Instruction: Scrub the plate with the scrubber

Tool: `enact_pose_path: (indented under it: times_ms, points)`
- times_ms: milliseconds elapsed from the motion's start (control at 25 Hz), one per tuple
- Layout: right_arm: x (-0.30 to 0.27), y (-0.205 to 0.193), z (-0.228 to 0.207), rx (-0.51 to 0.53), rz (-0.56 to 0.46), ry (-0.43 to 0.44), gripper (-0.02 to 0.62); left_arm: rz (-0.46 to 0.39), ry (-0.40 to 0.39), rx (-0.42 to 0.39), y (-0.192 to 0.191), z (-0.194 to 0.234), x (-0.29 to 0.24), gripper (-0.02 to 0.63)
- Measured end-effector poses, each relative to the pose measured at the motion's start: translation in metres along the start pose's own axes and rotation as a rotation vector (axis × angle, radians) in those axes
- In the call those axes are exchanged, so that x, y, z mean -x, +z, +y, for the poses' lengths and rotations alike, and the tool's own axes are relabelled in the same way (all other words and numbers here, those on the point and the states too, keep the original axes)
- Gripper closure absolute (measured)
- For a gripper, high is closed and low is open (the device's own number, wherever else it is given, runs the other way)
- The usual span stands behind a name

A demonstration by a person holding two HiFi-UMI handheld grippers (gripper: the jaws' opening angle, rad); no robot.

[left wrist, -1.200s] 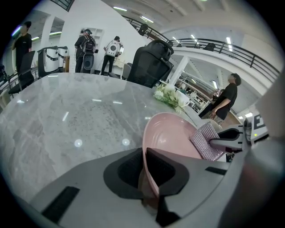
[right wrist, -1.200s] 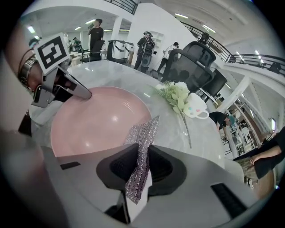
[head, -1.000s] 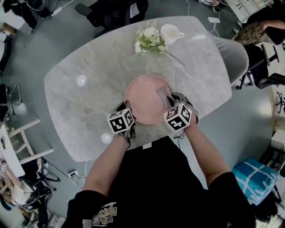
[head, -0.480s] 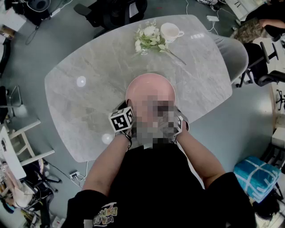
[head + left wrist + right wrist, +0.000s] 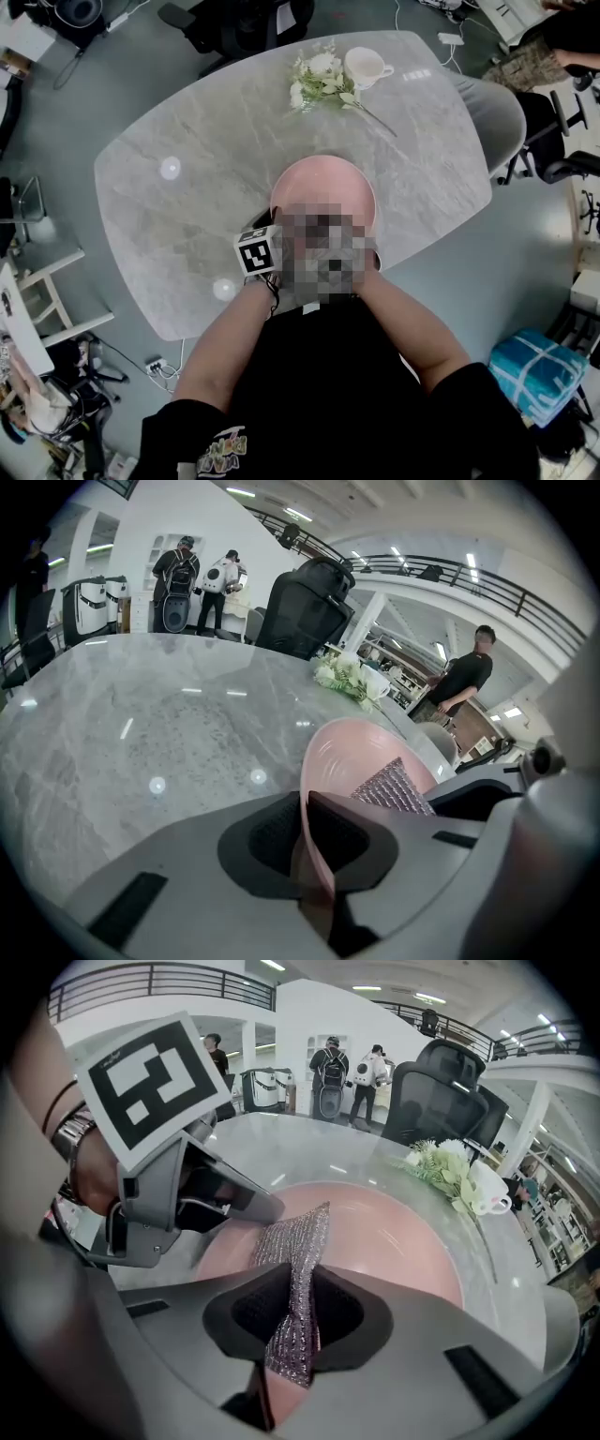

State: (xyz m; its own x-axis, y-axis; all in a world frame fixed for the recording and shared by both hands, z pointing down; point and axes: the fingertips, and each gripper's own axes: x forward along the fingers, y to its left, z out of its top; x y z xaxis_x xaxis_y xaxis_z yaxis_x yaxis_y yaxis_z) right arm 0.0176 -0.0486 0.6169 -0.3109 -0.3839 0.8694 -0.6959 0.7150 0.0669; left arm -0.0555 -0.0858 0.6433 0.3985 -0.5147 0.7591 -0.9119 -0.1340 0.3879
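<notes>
The pink plate rests on the marble table, close to its near edge. My left gripper is shut on the plate's near-left rim; in the left gripper view the rim stands pinched between the jaws of the left gripper. My right gripper is shut on the silvery mesh scrubber, which lies against the plate's inner face, right beside the left gripper. In the head view a mosaic patch hides the right gripper. The scrubber also shows in the left gripper view.
A bunch of white flowers and a white cup sit at the table's far side. A grey chair stands at the table's right end and a black office chair beyond it. Several people stand in the background.
The right gripper has slid left with the scrubber over the plate's near part, toward the left gripper. The left gripper has kept its hold on the rim.
</notes>
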Motion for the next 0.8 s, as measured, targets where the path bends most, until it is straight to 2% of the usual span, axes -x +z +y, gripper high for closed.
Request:
enact_pose_path:
  times_ms: [160, 400, 800]
  points:
    - [-0.006, -0.004, -0.004, -0.09, -0.006, 0.028, 0.515, 0.015, -0.046, -0.028, 0.0, -0.002, -0.001, 0.566]
    - [0.001, 0.005, -0.011, -0.258, -0.108, 0.083, 0.517, 0.008, -0.103, -0.13, 0.006, -0.003, 0.003, 0.554]
    - [0.023, 0.016, -0.031, -0.31, -0.19, -0.011, 0.518, -0.131, -0.102, -0.265, 0.038, 0.005, 0.039, 0.541]
